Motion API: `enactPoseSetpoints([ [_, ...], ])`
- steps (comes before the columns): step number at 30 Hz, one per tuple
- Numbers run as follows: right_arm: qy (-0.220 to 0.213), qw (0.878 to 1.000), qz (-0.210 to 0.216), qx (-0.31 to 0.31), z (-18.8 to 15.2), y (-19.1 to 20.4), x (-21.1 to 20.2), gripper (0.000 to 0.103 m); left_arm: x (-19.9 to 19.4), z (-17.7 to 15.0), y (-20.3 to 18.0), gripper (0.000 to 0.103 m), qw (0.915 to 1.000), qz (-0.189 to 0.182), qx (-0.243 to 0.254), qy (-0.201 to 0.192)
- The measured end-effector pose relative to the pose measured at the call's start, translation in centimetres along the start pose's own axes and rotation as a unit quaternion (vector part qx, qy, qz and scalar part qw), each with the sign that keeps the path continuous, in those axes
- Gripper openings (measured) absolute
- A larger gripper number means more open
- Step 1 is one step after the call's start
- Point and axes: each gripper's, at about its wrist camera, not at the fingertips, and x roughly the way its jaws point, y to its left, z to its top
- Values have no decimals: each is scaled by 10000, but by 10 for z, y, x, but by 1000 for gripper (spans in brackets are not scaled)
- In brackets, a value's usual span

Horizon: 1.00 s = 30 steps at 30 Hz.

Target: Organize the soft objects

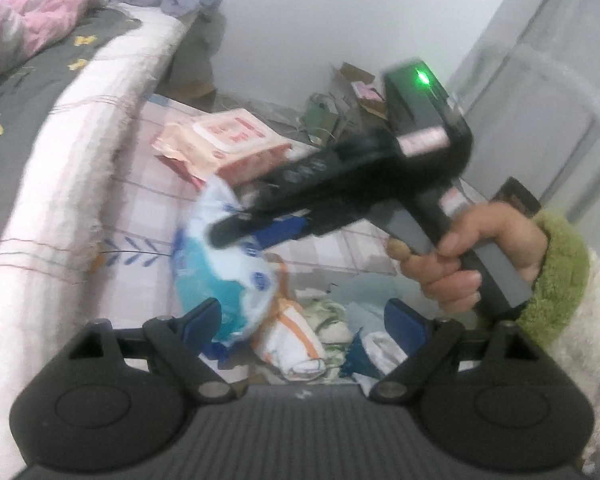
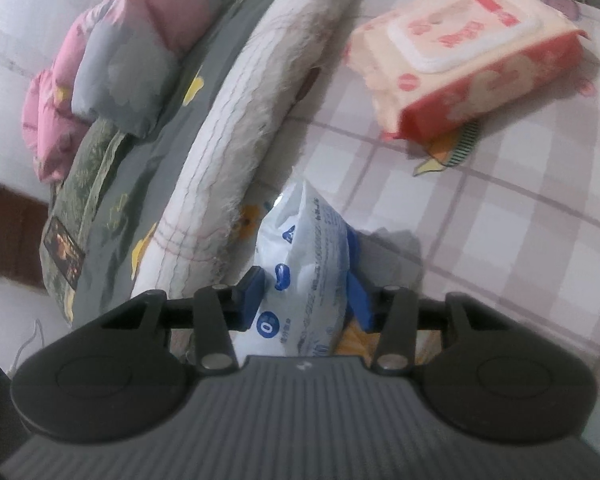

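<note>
A soft blue-and-white plastic pack (image 2: 304,248) sits between the blue pads (image 2: 252,296) of my right gripper (image 2: 306,300), which is shut on it. In the left wrist view the same pack (image 1: 220,276) hangs from the right gripper (image 1: 232,232) above the plaid sheet (image 1: 148,208), and a hand (image 1: 480,248) in a green cuff holds the handle. My left gripper (image 1: 304,320) is open just below the pack with nothing between its fingers. A pink-and-red wipes pack (image 2: 468,60) lies on the sheet beyond; it also shows in the left wrist view (image 1: 228,140).
A fluffy white blanket edge (image 2: 240,120) runs along the left beside a grey bedspread with a pink quilt (image 2: 112,40). Under the left gripper lies a heap of small cloth items (image 1: 300,344). Paper bags and clutter (image 1: 340,96) stand by the far wall.
</note>
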Motion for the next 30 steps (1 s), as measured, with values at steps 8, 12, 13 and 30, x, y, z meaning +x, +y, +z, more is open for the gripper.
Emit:
enactPoseSetpoints([
  [8, -153, 9993, -35, 335, -11, -27, -12, 44, 1, 7, 35, 86, 9972, 496, -466, 305],
  [12, -212, 9986, -134, 466, -16, -41, -17, 45, 20, 10, 47, 75, 9924, 644, -744, 745],
  [13, -180, 9984, -209, 487, -18, -45, -16, 45, 25, 11, 49, 74, 9910, 637, -827, 834],
  [30, -587, 9785, 791, 1814, -18, -69, -27, 50, 15, 53, 35, 89, 9915, 854, -633, 745],
])
